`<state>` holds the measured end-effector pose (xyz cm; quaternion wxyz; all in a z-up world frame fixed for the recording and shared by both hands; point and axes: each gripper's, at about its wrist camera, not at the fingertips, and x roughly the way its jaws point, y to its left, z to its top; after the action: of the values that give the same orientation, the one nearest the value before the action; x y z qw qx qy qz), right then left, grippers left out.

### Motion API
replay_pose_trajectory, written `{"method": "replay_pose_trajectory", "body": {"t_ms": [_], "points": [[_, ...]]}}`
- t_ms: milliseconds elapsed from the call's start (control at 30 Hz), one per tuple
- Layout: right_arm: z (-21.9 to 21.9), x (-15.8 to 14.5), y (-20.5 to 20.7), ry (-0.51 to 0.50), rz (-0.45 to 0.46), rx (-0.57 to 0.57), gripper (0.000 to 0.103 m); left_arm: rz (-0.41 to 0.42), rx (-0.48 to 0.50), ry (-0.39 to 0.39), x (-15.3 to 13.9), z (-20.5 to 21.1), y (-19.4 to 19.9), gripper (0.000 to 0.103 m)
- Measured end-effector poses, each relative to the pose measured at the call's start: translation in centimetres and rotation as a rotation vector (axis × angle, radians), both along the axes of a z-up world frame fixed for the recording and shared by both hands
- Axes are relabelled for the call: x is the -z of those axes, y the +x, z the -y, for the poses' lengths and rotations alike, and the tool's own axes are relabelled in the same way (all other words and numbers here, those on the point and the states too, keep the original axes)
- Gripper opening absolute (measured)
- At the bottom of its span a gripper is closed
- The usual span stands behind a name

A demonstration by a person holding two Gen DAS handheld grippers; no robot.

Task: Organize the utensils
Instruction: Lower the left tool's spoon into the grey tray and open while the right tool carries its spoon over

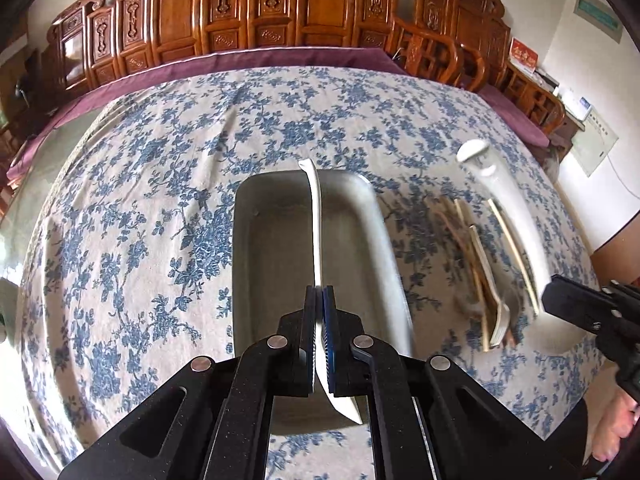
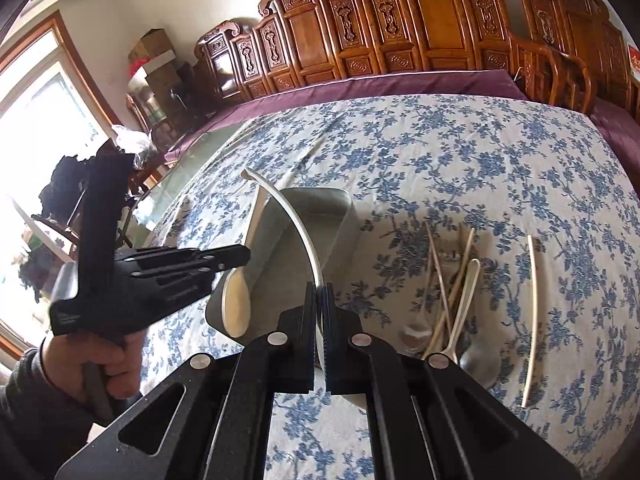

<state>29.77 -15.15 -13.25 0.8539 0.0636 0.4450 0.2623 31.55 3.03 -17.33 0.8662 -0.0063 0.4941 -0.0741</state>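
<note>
My left gripper (image 1: 320, 292) is shut on a white ladle-like spoon (image 1: 316, 224), holding it above a grey rectangular tray (image 1: 280, 248). In the right wrist view the left gripper (image 2: 244, 256) holds that spoon (image 2: 238, 312) over the tray (image 2: 340, 216). My right gripper (image 2: 320, 290) is shut on a second white spoon (image 2: 288, 216), its handle arching over the tray. It shows blurred in the left wrist view (image 1: 504, 200), held by the right gripper (image 1: 548, 300).
Loose chopsticks and spoons (image 2: 452, 300) lie in a pile on the blue floral tablecloth (image 2: 440, 152) right of the tray. One pale chopstick (image 2: 534, 320) lies apart, further right. Carved wooden chairs (image 2: 400, 28) stand behind the table.
</note>
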Motion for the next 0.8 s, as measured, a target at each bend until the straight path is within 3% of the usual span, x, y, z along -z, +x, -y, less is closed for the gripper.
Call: {"method": "replay_pose_trajectory", "body": {"t_ms": [233, 300, 367, 800], "points": [[-2.0, -0.1, 0.4, 0.0, -0.006, -0.004, 0.004, -0.06, -0.011, -0.005, 2.6, -1.1, 0.5, 0.006], [-2.3, 0.1, 0.5, -0.01, -0.006, -0.001, 0.004, -0.06, -0.019, -0.012, 2.6, -1.5, 0.2, 0.019], [-2.5, 0.4, 0.7, -0.015, -0.011, 0.006, 0.004, -0.046, -0.024, -0.019, 2.3, -2.1, -0.3, 0.023], [-6.5, 1.9, 2.1, 0.049, -0.072, 0.024, 0.004, 0.066, -0.073, -0.029, -2.2, -7.5, -5.1, 0.024]]}}
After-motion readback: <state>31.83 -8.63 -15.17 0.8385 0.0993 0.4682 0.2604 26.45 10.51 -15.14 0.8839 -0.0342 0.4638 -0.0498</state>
